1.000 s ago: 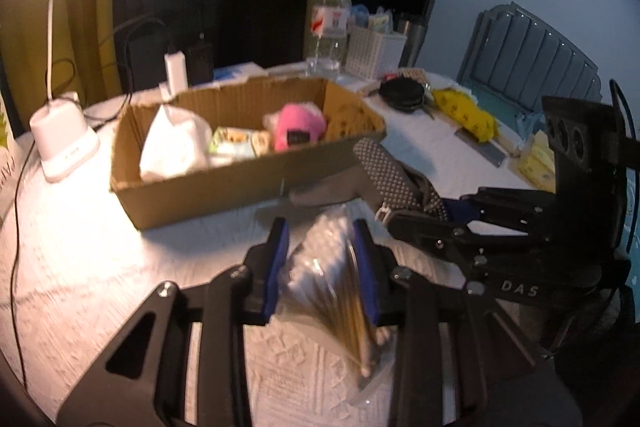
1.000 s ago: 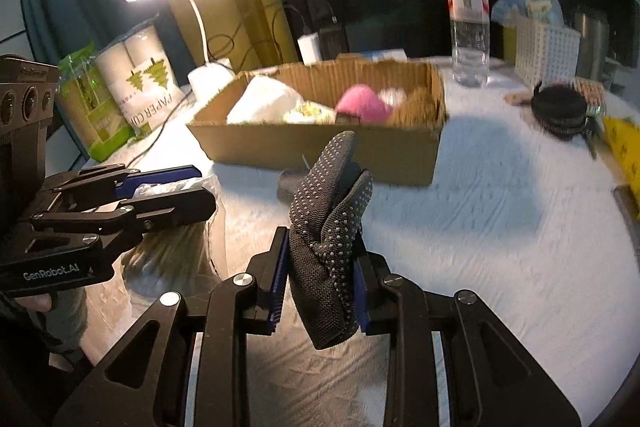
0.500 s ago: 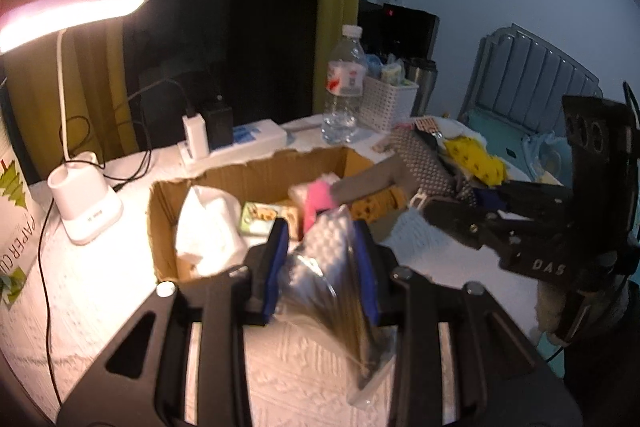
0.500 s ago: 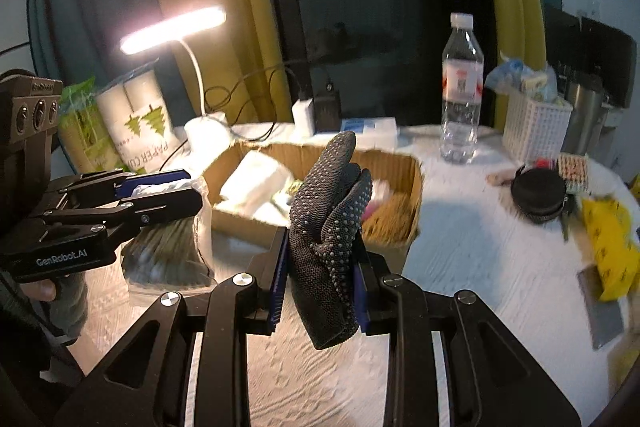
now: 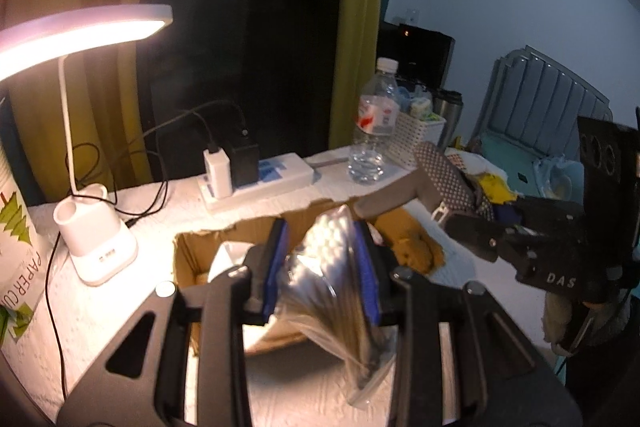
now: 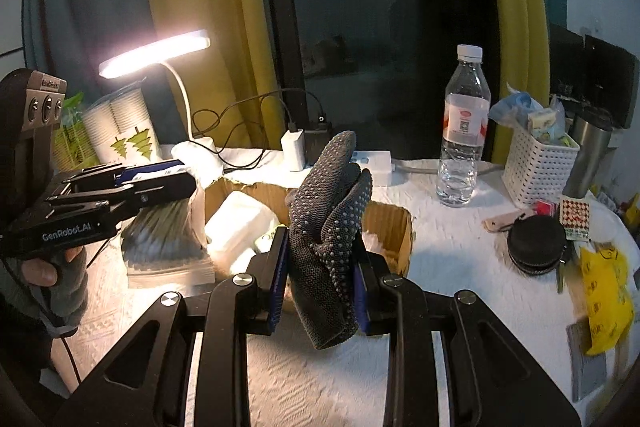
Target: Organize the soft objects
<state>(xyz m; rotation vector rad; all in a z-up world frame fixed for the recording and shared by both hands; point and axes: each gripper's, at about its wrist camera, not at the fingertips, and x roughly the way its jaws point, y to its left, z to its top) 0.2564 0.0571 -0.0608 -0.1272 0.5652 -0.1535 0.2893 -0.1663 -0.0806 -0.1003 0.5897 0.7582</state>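
Two items held above cardboard box [image 6: 394, 227]: left gripper [image 5: 322, 267] jaws clamped on cotton swab bag [image 5: 336, 291], right gripper [image 6: 320, 275] jaws on dotted glove [image 6: 328, 223]; lower inside walls before releasing

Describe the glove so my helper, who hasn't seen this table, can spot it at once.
Start at the cardboard box in the middle of the white table. Just in front of it, the right gripper holds a dark grey knit glove upright between its blue-padded jaws. Small pale grip dots cover it, unlike the clear bag of cotton swabs alongside.
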